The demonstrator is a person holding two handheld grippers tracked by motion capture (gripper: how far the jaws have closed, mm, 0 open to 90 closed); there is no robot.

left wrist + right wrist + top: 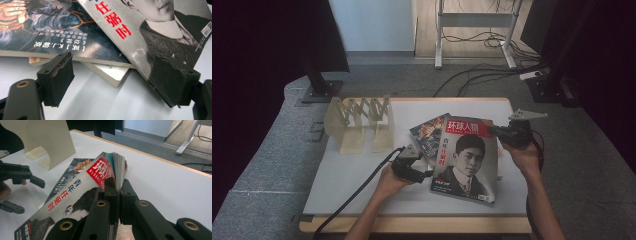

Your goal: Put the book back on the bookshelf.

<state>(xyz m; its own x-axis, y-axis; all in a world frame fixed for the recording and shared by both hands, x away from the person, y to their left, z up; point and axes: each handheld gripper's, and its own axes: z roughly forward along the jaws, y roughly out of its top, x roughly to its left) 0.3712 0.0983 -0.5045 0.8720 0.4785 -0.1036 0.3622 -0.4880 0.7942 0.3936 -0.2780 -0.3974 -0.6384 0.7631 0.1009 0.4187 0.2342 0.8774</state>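
Note:
A magazine (467,160) with a red title band and a black-and-white portrait lies tilted, its far right corner raised. My right gripper (492,131) is shut on that corner; in the right gripper view the jaws (117,185) pinch the fanned pages of the magazine (75,195). My left gripper (428,174) stands open at the magazine's near left edge. In the left gripper view its pads (60,75) are wide apart, and the magazine's (160,22) edge runs just past the right pad. Under the magazine lies a dark-covered book (428,132) (50,32), with a second book (110,73) beneath it.
A cream folding book stand (359,122) (47,140) stands at the back left of the white table (362,175). Dark monitor stands and cables sit on the floor beyond the table. My left gripper (22,176) shows at the left of the right gripper view.

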